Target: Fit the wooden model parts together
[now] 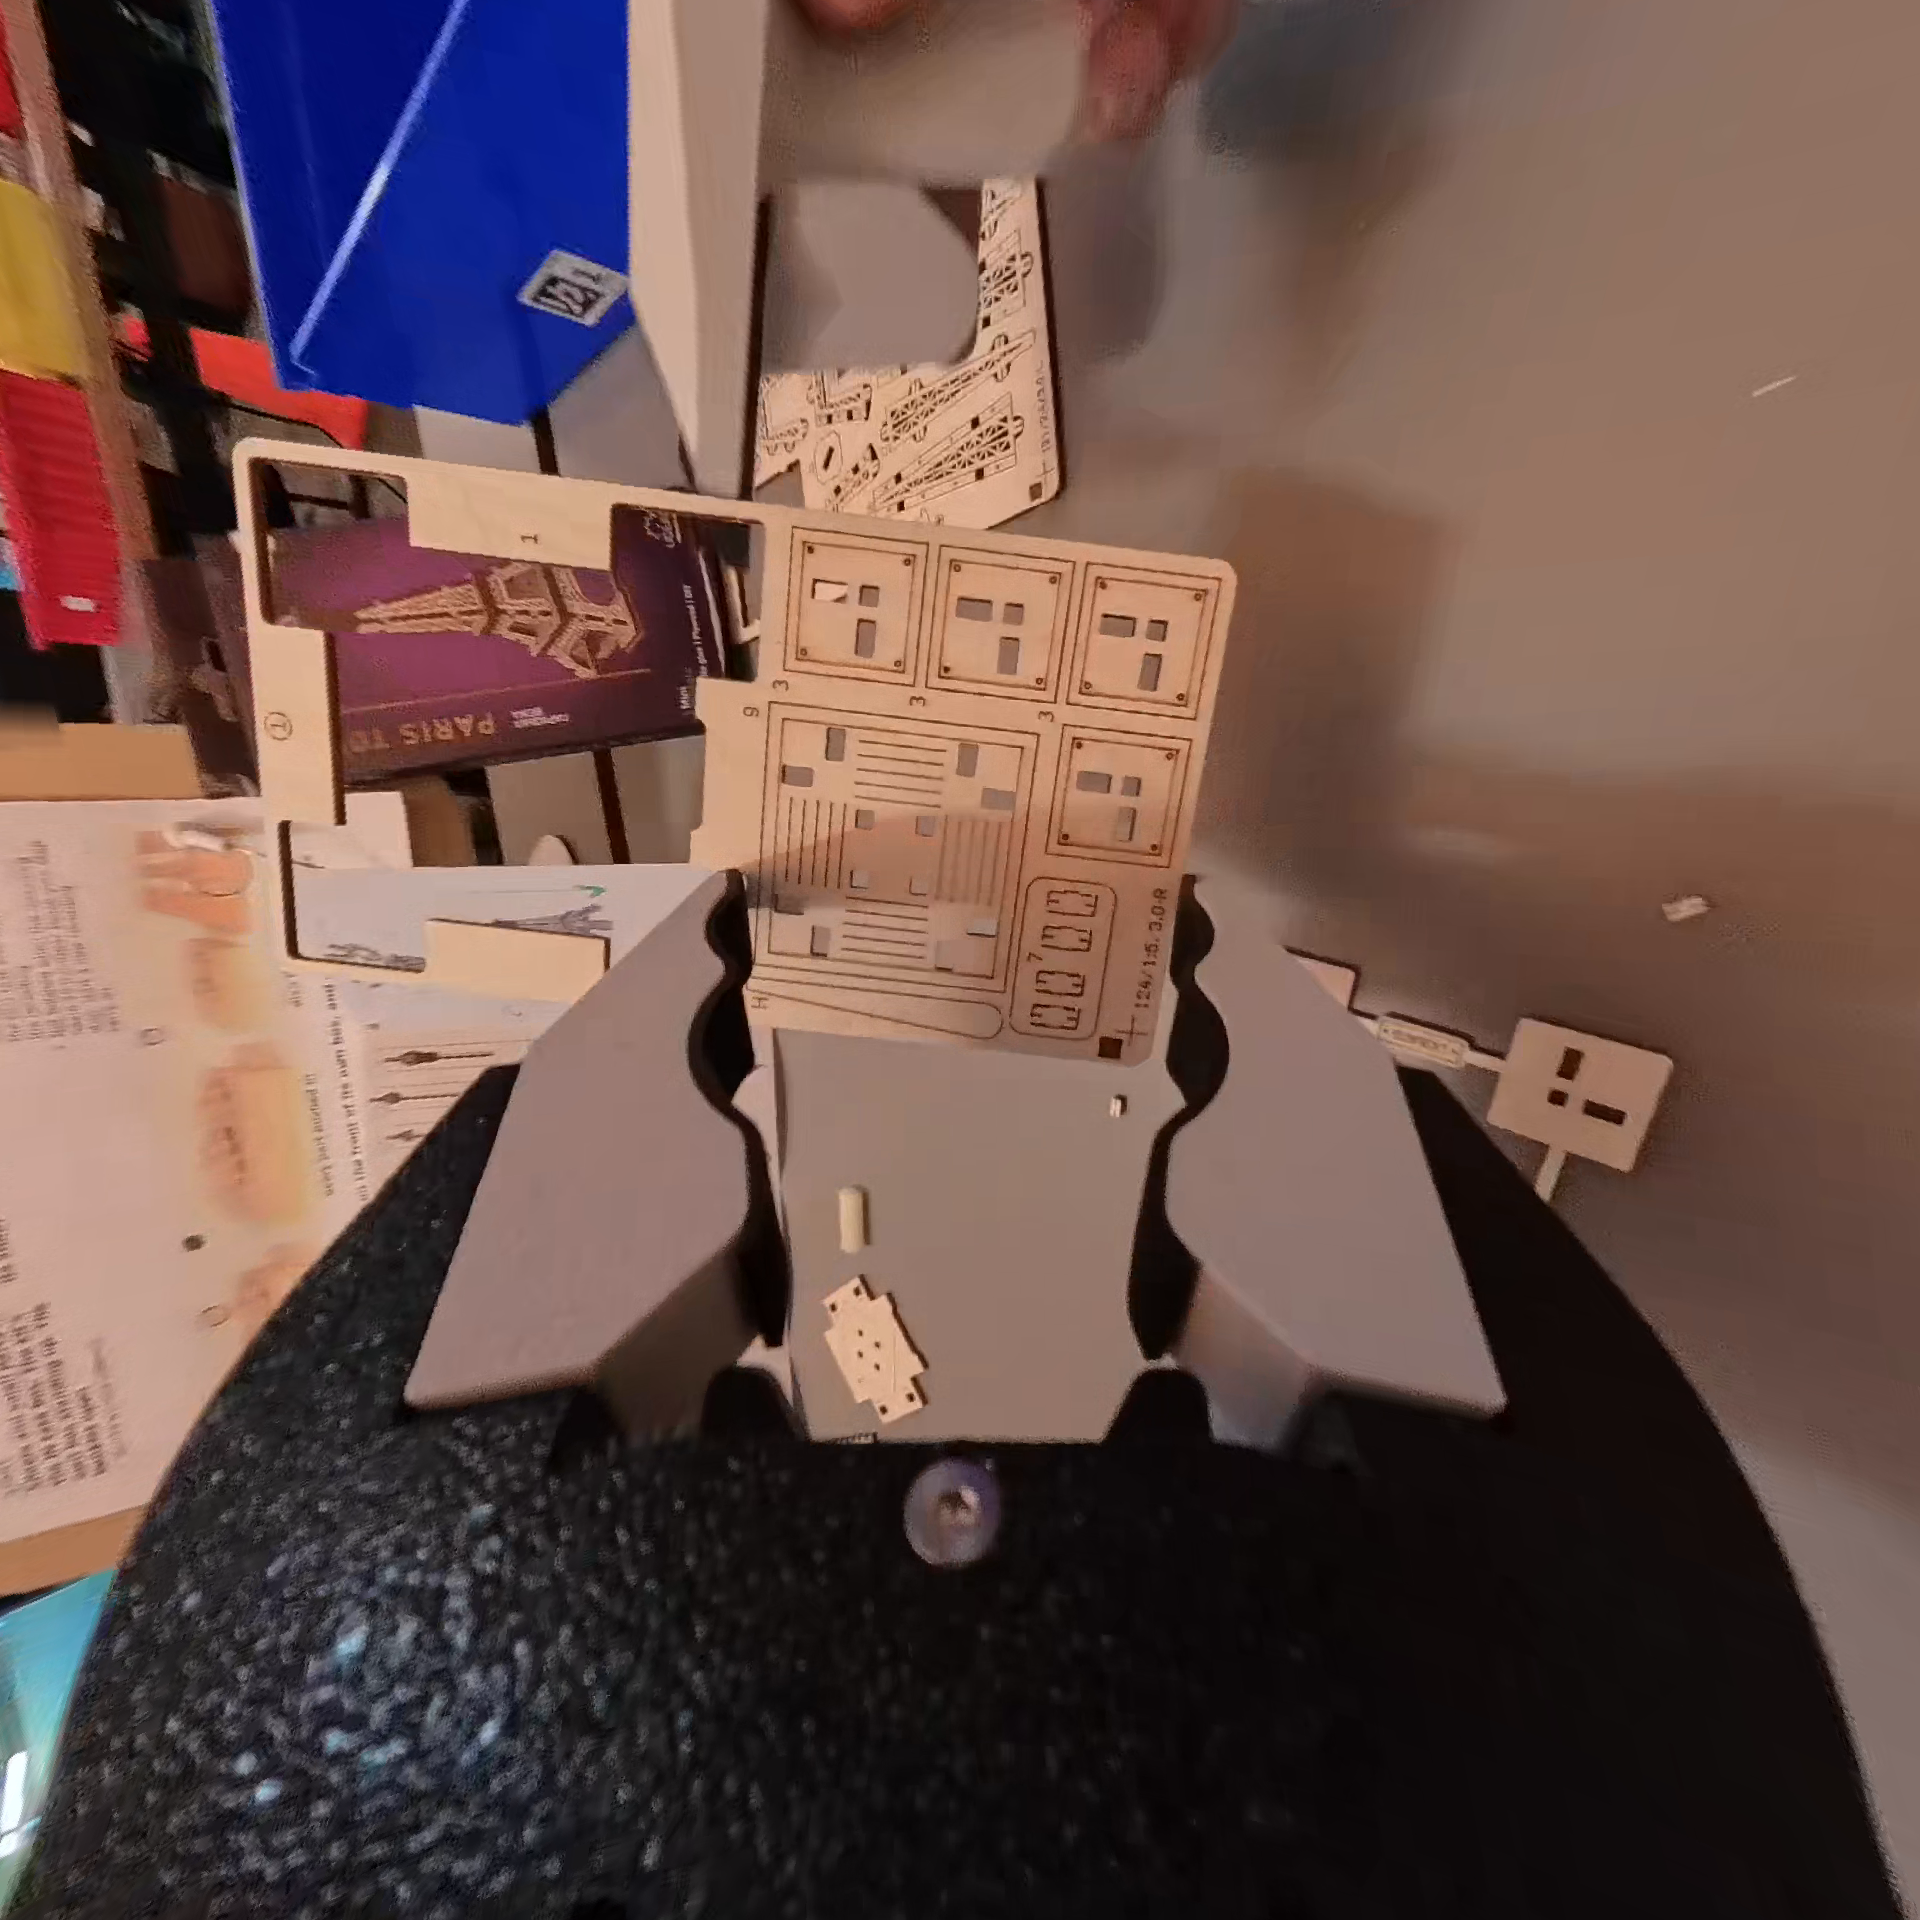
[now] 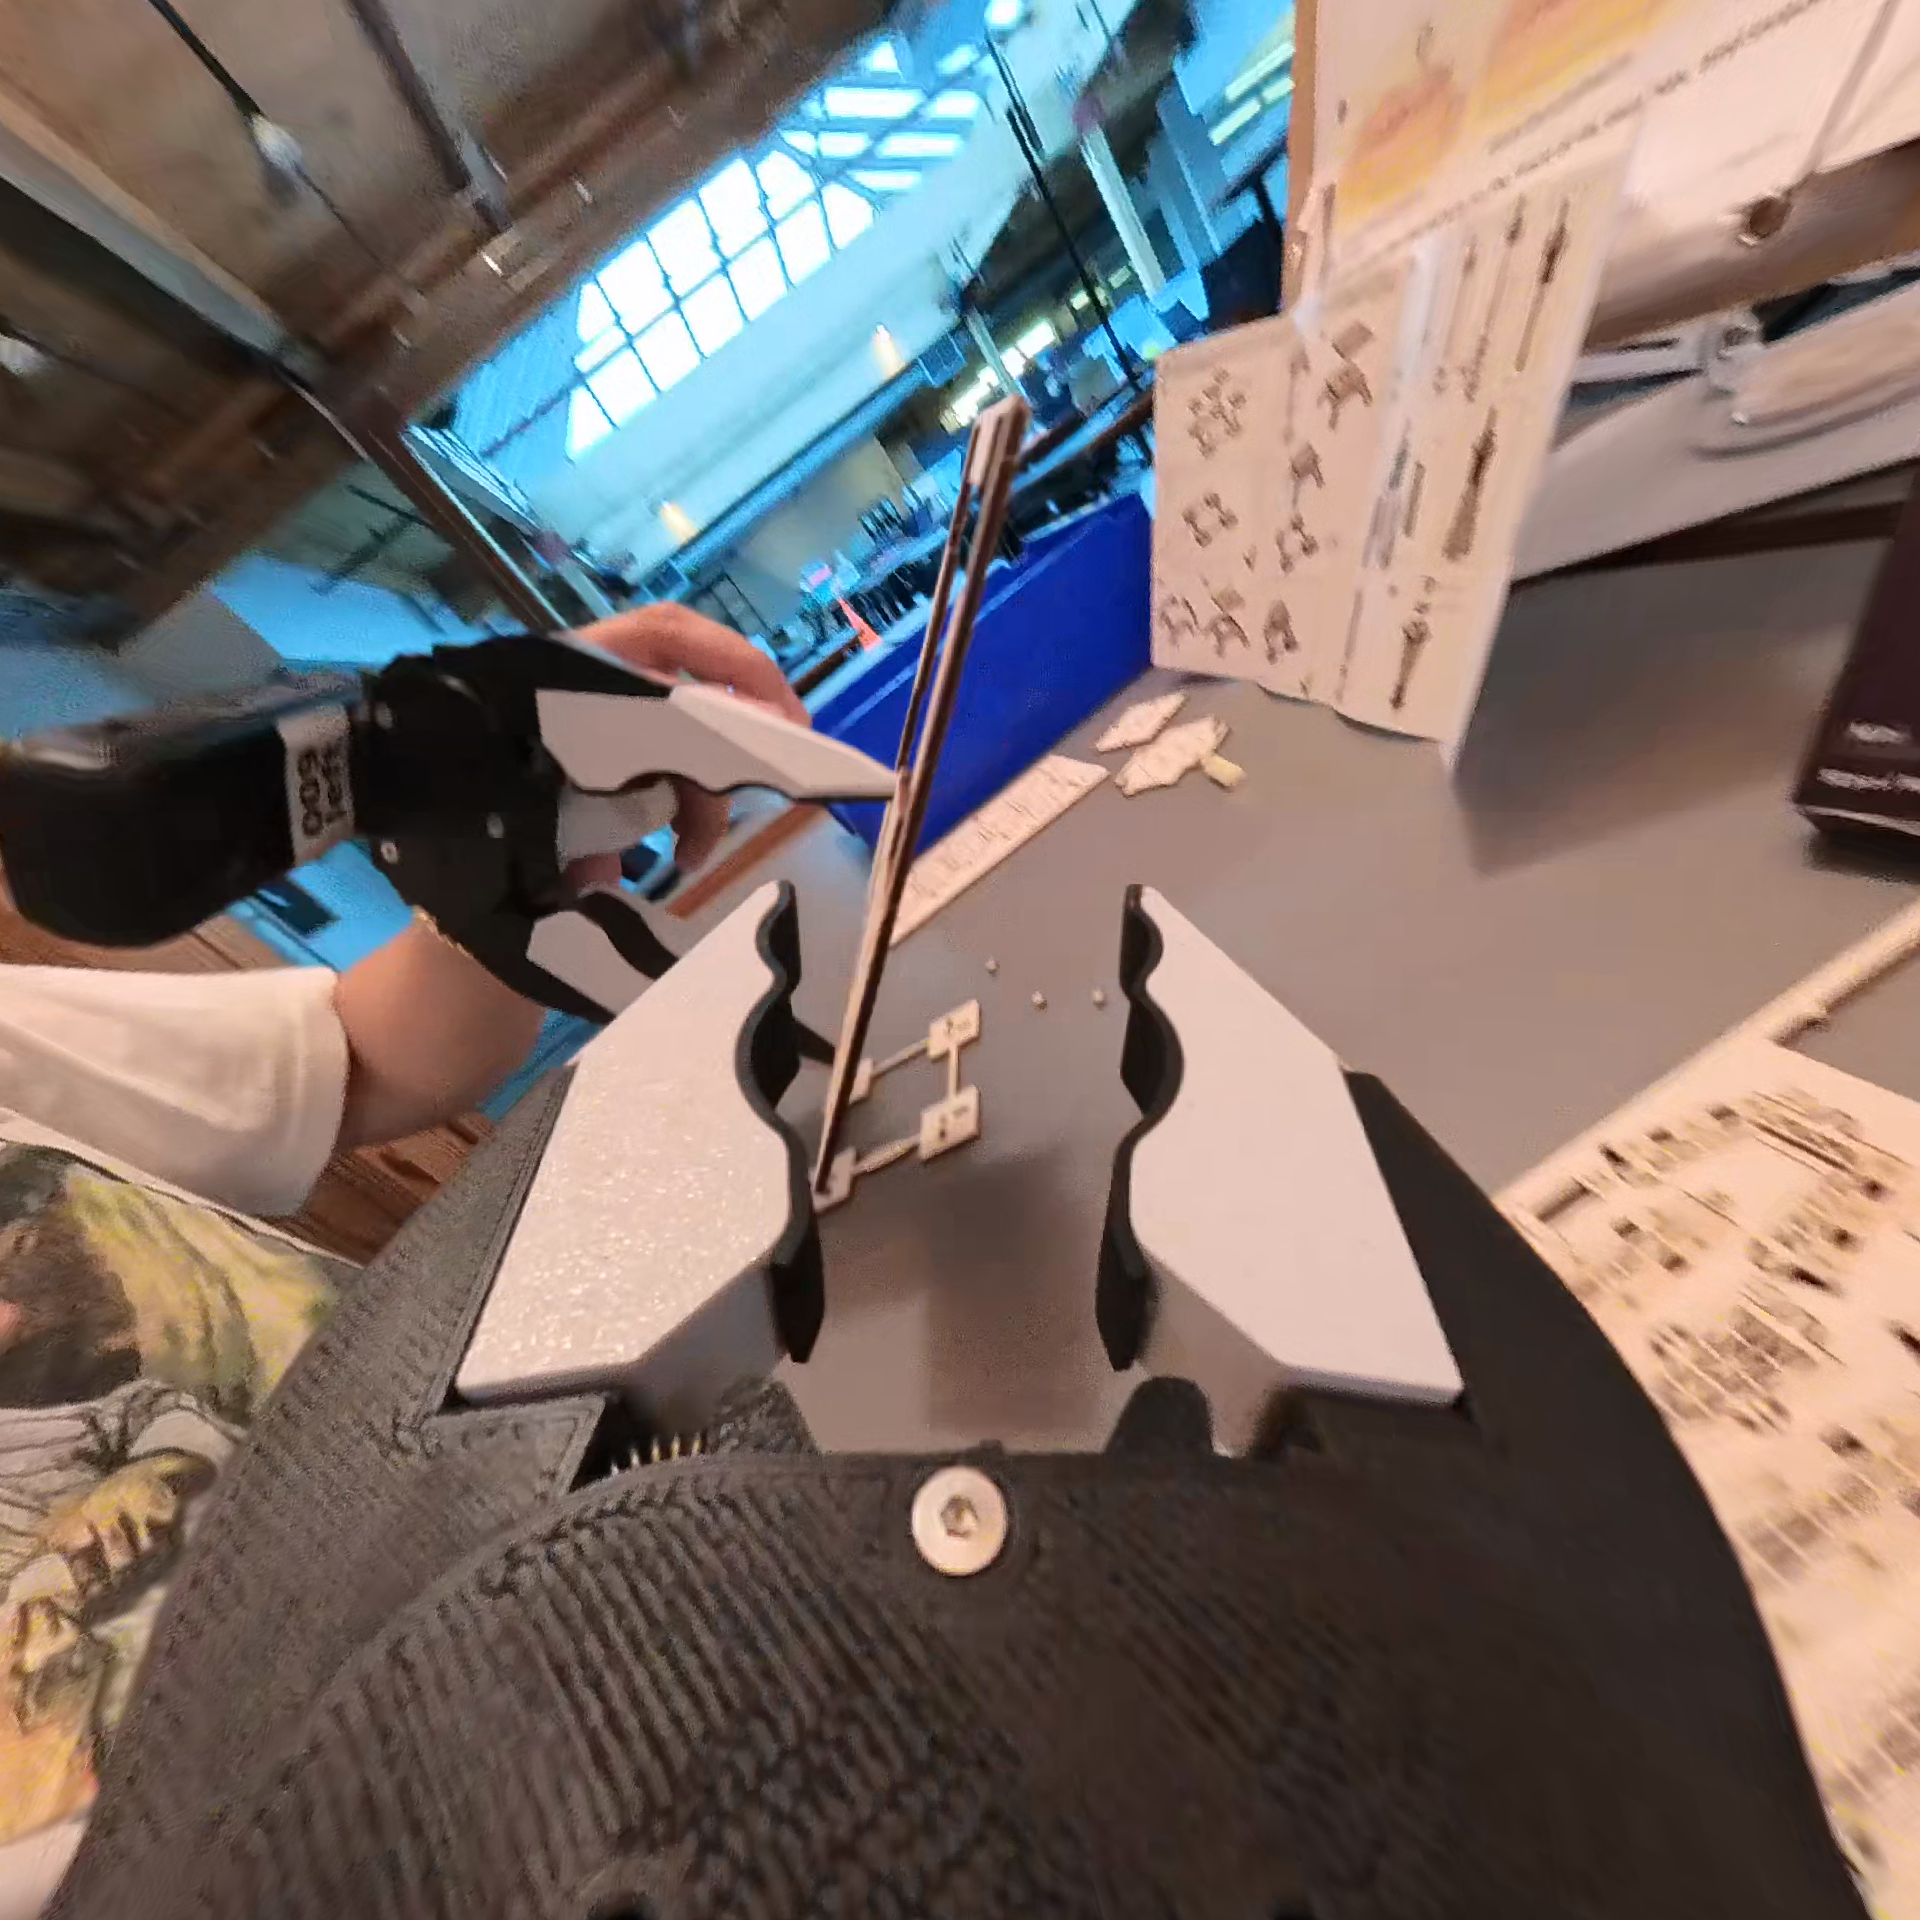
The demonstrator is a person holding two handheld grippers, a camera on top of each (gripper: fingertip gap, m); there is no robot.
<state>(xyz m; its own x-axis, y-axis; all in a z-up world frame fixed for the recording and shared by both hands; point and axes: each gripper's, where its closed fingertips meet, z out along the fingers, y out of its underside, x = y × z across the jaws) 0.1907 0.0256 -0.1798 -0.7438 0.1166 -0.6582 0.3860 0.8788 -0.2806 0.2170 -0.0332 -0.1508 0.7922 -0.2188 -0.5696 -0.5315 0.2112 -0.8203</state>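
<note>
My left gripper (image 1: 961, 894) is shut on a laser-cut wooden sheet (image 1: 987, 675). One finger sits in its big cutout and the other against its outer edge. In the right wrist view the sheet (image 2: 940, 665) shows edge-on and upright. Its lower end rests on square wooden parts joined by thin bars (image 2: 951, 1127). The left gripper (image 2: 862, 914) reaches it from the left. My right gripper (image 2: 958, 899) is open and empty, low over the grey table (image 2: 1455, 883). The sheet's foot is just inside its left finger (image 2: 665, 1143).
A second lattice sheet (image 1: 935, 426) lies farther back. Small loose pieces (image 1: 873, 1351) show between my left fingers. Printed instructions (image 2: 1714, 1299) lie right, and a folded leaflet (image 2: 1351, 499) stands behind. A blue bin (image 2: 1039, 644) and a dark box (image 2: 1860, 707) edge the table. My hands' fingertips stand some 8 cm from each other.
</note>
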